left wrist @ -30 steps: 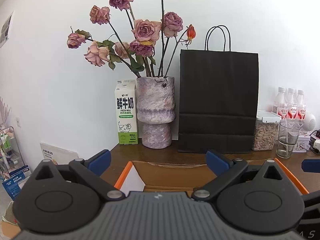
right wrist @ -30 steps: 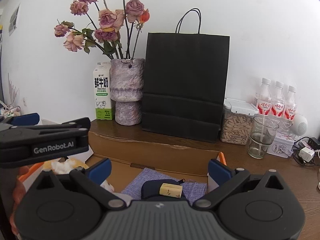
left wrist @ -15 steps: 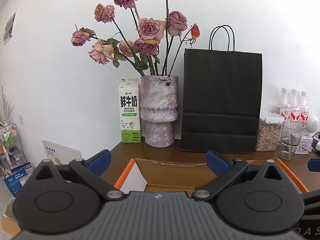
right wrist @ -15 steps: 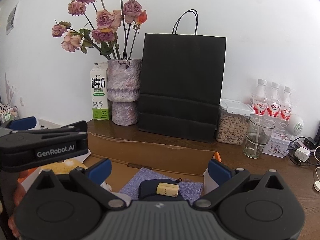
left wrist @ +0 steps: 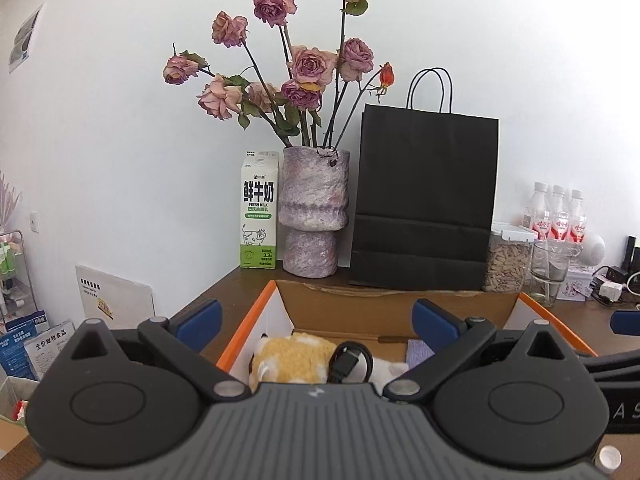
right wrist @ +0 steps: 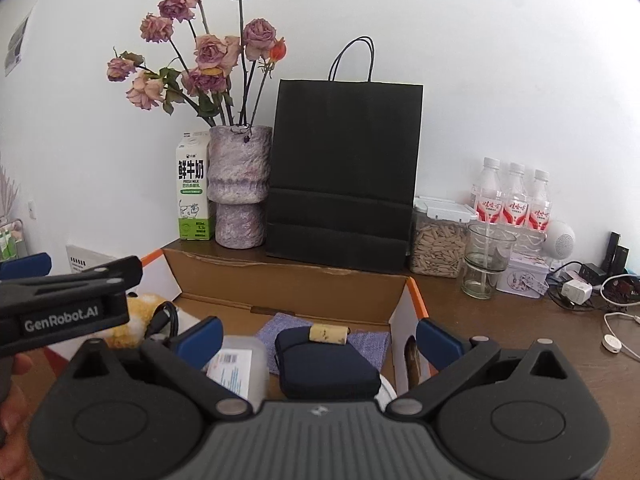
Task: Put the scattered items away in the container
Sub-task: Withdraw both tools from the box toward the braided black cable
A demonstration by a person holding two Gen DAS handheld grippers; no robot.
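An open cardboard box [left wrist: 400, 304] with orange-edged flaps stands on the brown table. In the left wrist view it holds a yellow plush toy [left wrist: 292, 358], a coiled black cable [left wrist: 350, 360] and a corner of purple cloth [left wrist: 418, 350]. My left gripper [left wrist: 316, 320] hovers open and empty above the box's left half. In the right wrist view the box [right wrist: 288, 288] holds a navy pouch [right wrist: 328, 364] with a cork [right wrist: 328, 334] on it, the purple cloth [right wrist: 280, 328] and a clear labelled container [right wrist: 238, 368]. My right gripper [right wrist: 319, 340] is open and empty above them.
Behind the box stand a milk carton [right wrist: 192, 196], a vase of dried roses [right wrist: 238, 192], a black paper bag [right wrist: 344, 180], a seed jar [right wrist: 440, 240], a glass [right wrist: 486, 260] and several bottles [right wrist: 514, 200]. Chargers and cables [right wrist: 592, 292] lie on the right.
Both grippers have tipped down over the box, so more of its inside shows. The plush toy and cable have come into the left wrist view. Both grippers stay open.
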